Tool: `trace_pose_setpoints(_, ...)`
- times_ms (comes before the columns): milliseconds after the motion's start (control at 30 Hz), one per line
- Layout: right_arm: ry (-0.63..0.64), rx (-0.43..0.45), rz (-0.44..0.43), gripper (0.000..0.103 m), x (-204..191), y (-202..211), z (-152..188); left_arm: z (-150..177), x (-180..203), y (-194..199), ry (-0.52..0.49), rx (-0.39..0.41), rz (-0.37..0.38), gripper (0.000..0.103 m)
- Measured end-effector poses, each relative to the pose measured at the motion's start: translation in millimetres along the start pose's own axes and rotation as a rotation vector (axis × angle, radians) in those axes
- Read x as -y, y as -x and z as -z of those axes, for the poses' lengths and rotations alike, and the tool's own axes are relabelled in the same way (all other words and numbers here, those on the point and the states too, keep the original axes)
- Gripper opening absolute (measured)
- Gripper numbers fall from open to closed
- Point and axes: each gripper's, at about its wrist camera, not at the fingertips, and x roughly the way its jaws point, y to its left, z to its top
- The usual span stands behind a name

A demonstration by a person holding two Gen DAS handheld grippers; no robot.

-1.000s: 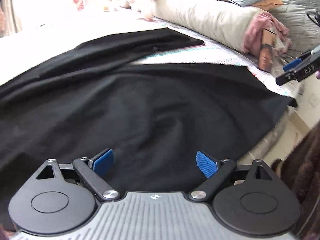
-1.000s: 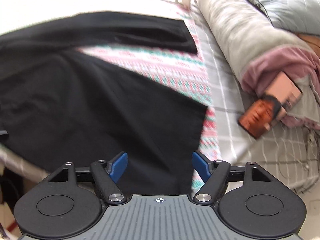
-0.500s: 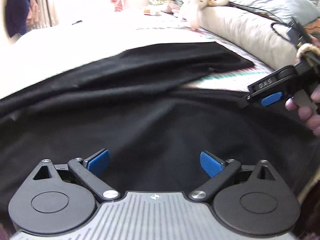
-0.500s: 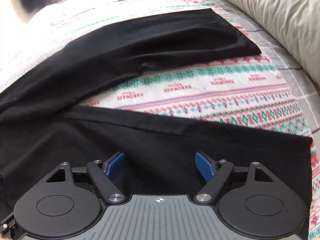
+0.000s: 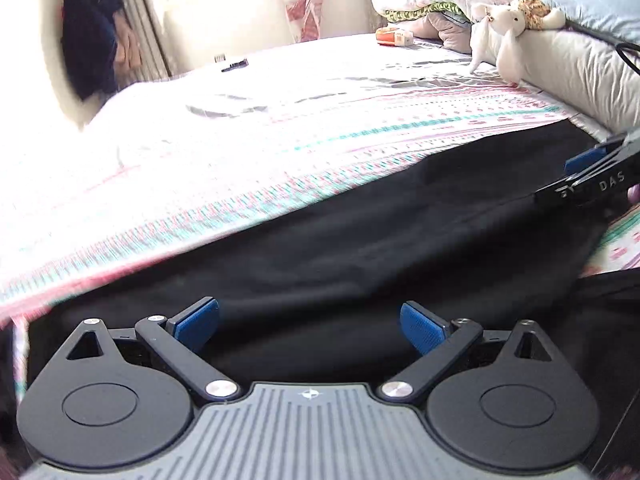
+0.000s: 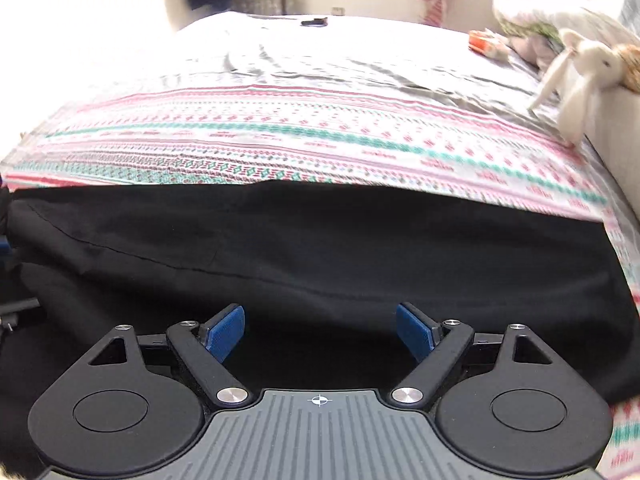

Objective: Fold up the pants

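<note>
Black pants lie flat on the patterned bed sheet; their far edge runs across both views. My left gripper hovers over the dark cloth, open, with nothing between its blue pads. One finger of the right gripper shows at the right edge of the left wrist view, low over the pants. In the right wrist view my right gripper hangs above the pants. Its jaws are opening and no cloth is pinched between them. A seam crosses the fabric ahead of it.
A white plush toy leans on a long pale bolster at the right. Behind them sit pillows and an orange box. A small dark object lies on the far side of the sheet. Dark clothes hang by the curtain.
Both grippers have swept across the pants toward their far edge. The gap of sheet between the two legs has left view; the bare sheet beyond the pants now shows.
</note>
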Motion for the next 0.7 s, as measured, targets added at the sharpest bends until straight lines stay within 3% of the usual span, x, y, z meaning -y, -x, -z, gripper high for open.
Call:
trace_pose_setpoints(100, 0.079, -0.003, -0.012, 0.084, -3.1, -31.0, -27.9, -12.9, -36.3, -23.7, -0.120, 0.014, -0.072, 0.103)
trace_pose_setpoints(167, 0.092, 0.004, -0.035, 0.084, -2.6, -49.3, -46.3, -23.2, -59.1, -43.8, -0.117, -0.015, -0.063, 0.103)
trace_pose_setpoints(300, 0.089, -0.006, -0.099, 0.082, -0.4, -83.2, -76.8, -39.8, -91.5, -91.7, -0.045, -0.090, 0.047, 0.103)
trace_pose_setpoints(400, 0.111, -0.042, -0.143, 0.079, 1.5, -105.2, -88.1, -41.2, -94.8, -120.5, -0.058, -0.161, 0.142, 0.103)
trace_pose_setpoints(500, 0.157, -0.071, -0.186, 0.069, -1.0, -114.8, -89.6, -41.3, -94.0, -137.8, -0.094, -0.181, 0.188, 0.093)
trace_pose_setpoints(533, 0.170, -0.085, -0.196, 0.060, -1.0, -118.2, -90.0, -42.6, -96.6, -137.9, -0.087, -0.174, 0.218, 0.081)
trace_pose_setpoints(567, 0.183, -0.097, -0.208, 0.055, -1.4, -120.8, -89.6, -44.4, -98.1, -138.8, -0.079, -0.176, 0.256, 0.061)
trace_pose_setpoints(600, 0.199, -0.090, -0.213, 0.050, -2.5, -120.7, -89.6, -47.4, -99.4, -141.2, -0.076, -0.181, 0.284, 0.050)
trace_pose_setpoints(633, 0.218, -0.087, -0.226, 0.041, -3.4, -120.5, -89.4, -49.1, -98.0, -142.1, -0.088, -0.184, 0.281, 0.033)
trace_pose_setpoints(667, 0.234, -0.086, -0.241, 0.034, -5.1, -118.5, -89.6, -49.9, -95.0, -142.4, -0.115, -0.183, 0.264, 0.024)
trace_pose_setpoints(700, 0.241, -0.088, -0.256, 0.016, -5.8, -117.7, -90.6, -50.0, -89.1, -137.2, -0.151, -0.176, 0.248, 0.024)
